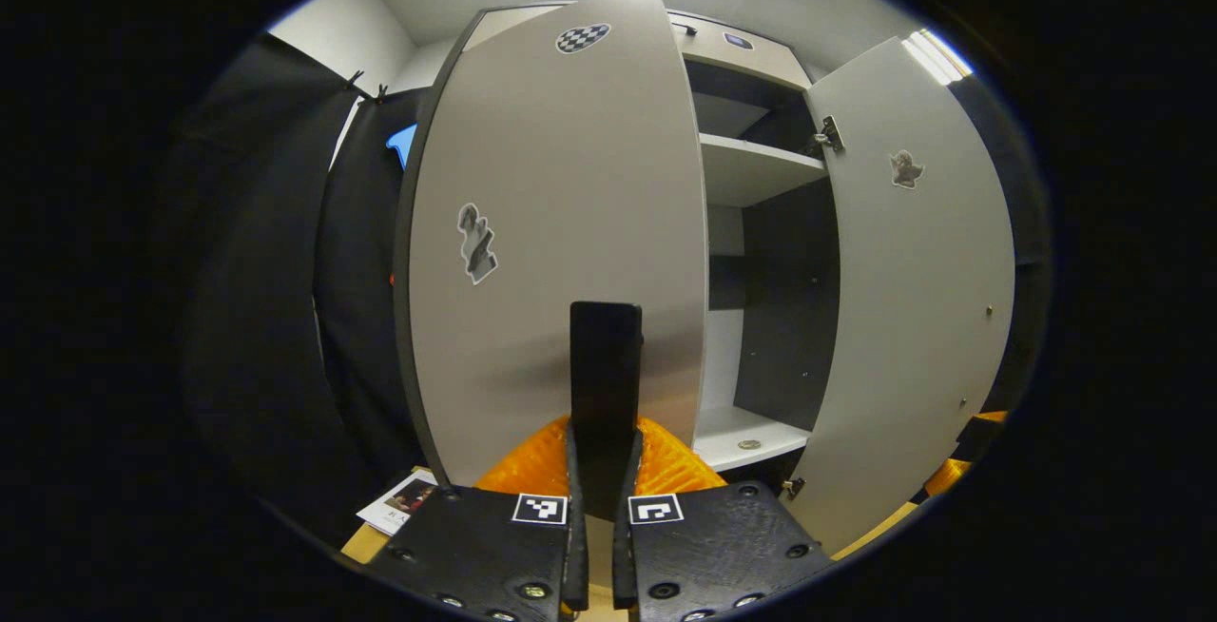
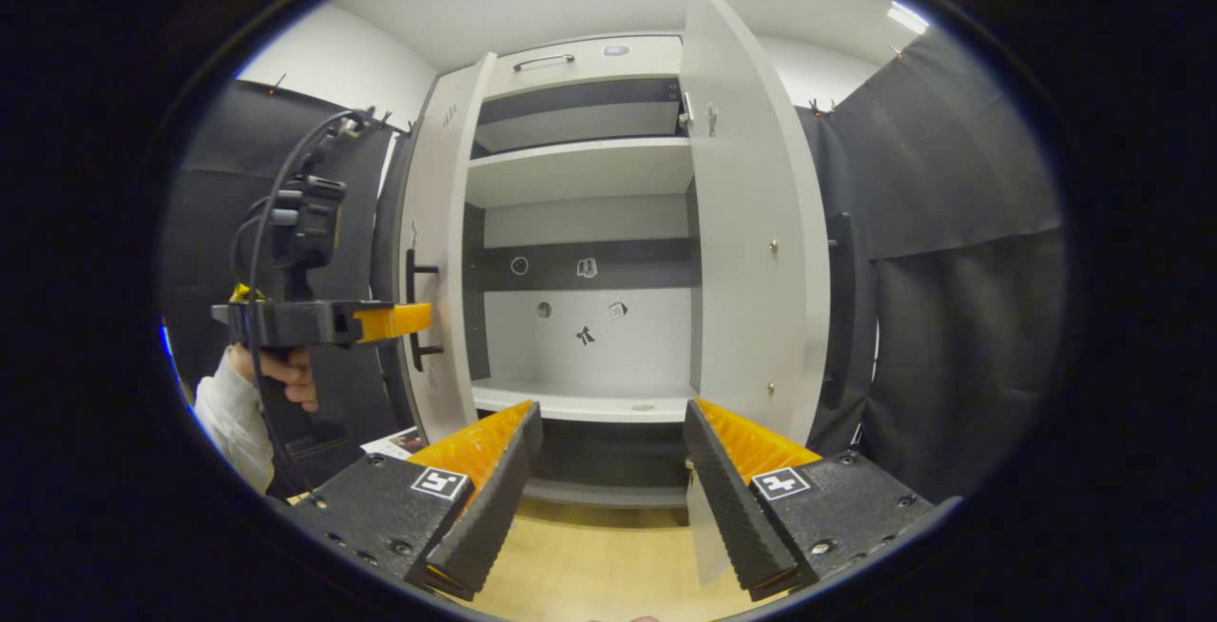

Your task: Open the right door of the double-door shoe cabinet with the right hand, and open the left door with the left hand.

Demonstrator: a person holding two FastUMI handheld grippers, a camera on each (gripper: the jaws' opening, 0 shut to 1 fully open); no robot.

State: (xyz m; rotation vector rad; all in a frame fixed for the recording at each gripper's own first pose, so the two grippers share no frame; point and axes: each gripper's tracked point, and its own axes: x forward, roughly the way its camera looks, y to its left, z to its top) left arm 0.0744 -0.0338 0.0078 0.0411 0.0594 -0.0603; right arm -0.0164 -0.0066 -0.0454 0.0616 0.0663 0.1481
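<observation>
Both doors of the cabinet [image 2: 580,223] stand open. In the left gripper view, the left door [image 1: 561,223] fills the middle, its outer face toward the camera, and the left gripper [image 1: 599,470] has its two fingers pressed on the dark handle [image 1: 605,365] that rises upright between them. Farther right in that view the right door [image 1: 913,299] is swung out wide, showing its inner face with a hinge [image 1: 829,135] near its top, and between the doors a shelf [image 1: 756,165] and the cabinet floor are seen. In the right gripper view, the right gripper [image 2: 608,470] hangs in front of the cabinet with its fingers spread wide apart and nothing between them; it is clear of the right door [image 2: 751,223], which stands edge-on just beyond its right finger. The same view shows the left gripper [image 2: 418,318] farther off at the left, held by a hand [image 2: 285,370] in a pale sleeve [image 2: 233,417], its tips at the handle [image 2: 418,303] of the left door [image 2: 442,251]. Small stickers dot the cabinet's back wall, and the wood floor [image 2: 589,555] lies below.
</observation>
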